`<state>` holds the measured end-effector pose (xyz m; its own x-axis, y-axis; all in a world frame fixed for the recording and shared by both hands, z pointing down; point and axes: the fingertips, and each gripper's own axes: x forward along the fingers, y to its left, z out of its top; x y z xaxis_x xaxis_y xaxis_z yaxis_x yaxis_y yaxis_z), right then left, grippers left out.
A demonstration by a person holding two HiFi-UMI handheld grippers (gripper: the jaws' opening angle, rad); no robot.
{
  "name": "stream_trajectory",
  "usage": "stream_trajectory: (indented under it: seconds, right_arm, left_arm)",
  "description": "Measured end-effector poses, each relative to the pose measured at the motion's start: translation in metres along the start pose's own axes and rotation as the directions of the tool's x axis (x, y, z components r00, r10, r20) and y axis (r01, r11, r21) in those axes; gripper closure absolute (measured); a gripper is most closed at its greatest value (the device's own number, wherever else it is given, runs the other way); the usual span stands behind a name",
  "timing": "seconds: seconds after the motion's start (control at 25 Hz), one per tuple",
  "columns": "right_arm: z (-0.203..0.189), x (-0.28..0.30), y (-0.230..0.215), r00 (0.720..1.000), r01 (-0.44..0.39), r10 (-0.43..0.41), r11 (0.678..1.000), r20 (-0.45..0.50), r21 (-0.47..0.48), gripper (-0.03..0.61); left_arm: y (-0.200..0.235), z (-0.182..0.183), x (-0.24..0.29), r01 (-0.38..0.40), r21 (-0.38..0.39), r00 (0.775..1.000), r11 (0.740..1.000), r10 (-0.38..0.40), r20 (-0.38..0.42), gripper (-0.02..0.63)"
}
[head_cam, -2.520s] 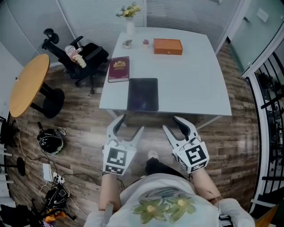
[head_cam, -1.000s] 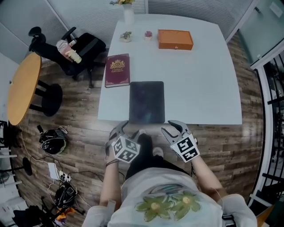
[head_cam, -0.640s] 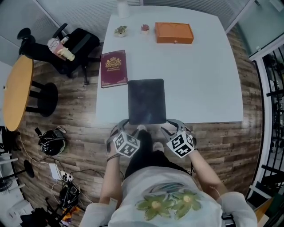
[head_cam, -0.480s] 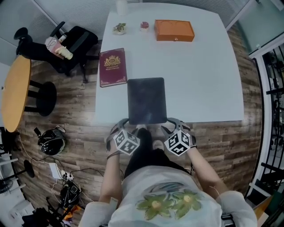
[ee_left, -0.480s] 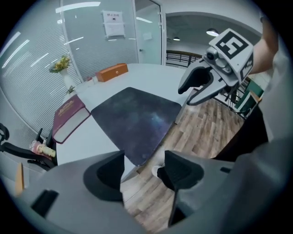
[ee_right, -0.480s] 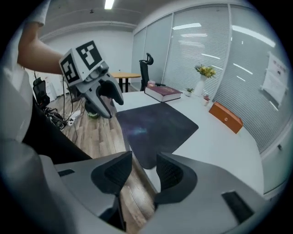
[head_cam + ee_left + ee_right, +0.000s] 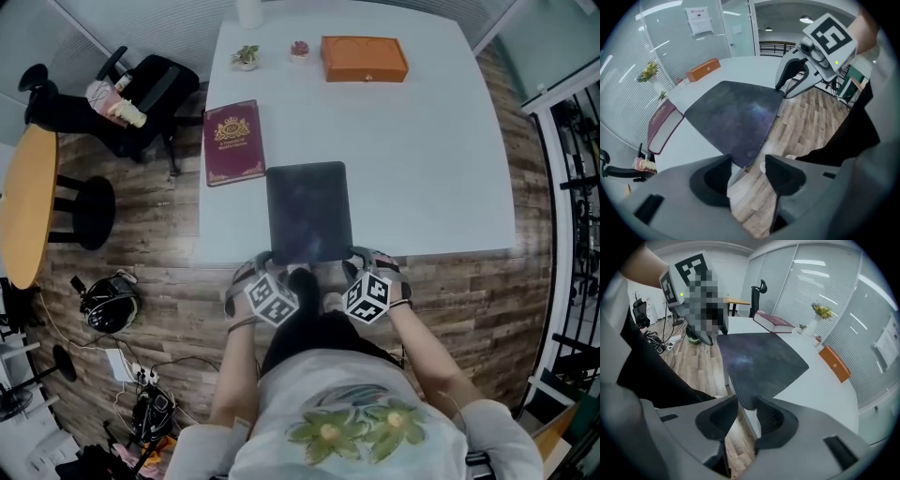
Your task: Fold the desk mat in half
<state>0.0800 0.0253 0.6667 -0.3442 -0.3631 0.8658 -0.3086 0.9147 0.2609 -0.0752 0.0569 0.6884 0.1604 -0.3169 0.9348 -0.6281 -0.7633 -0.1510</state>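
Mat (image 7: 309, 211) corners in left gripper (image 7: 747, 169), right gripper (image 7: 747, 407), closing, perhaps ungripped

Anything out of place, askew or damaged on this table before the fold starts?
Only the desk mat: its near edge juts slightly past the edge of the table. It lies flat and square; the book and orange box look fine.

White table (image 7: 422, 141) seen at 12, on wood-plank floor (image 7: 169, 281). Round wooden table (image 7: 23, 206) placed at 9, black office chair (image 7: 155, 89) at 10. Blinds (image 7: 141, 28) hung behind; black railing (image 7: 577, 187) at 3.
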Motion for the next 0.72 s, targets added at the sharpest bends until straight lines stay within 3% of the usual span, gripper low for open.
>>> stream_trajectory:
  seconds: [0.08,0.4,0.72]
  right_arm:
    - [0.0,-0.001,0.0,1.0,-0.001,0.001,1.0,0.001,-0.004,0.448]
    - [0.002,-0.005,0.003,0.998,-0.055,0.055,0.998,0.005,0.033,0.532]
    - [0.007,-0.016,-0.002,0.997,-0.077,0.073,0.99,0.035,0.121,0.552]
  left_arm:
    - [0.005,0.002,-0.002,-0.008,-0.02,1.0,1.0,0.008,0.013,0.433]
    - [0.007,0.005,-0.01,0.055,-0.048,0.998,0.997,-0.054,0.025,0.484]
    - [0.005,0.005,-0.018,0.067,-0.081,0.997,0.994,-0.063,0.051,0.592]
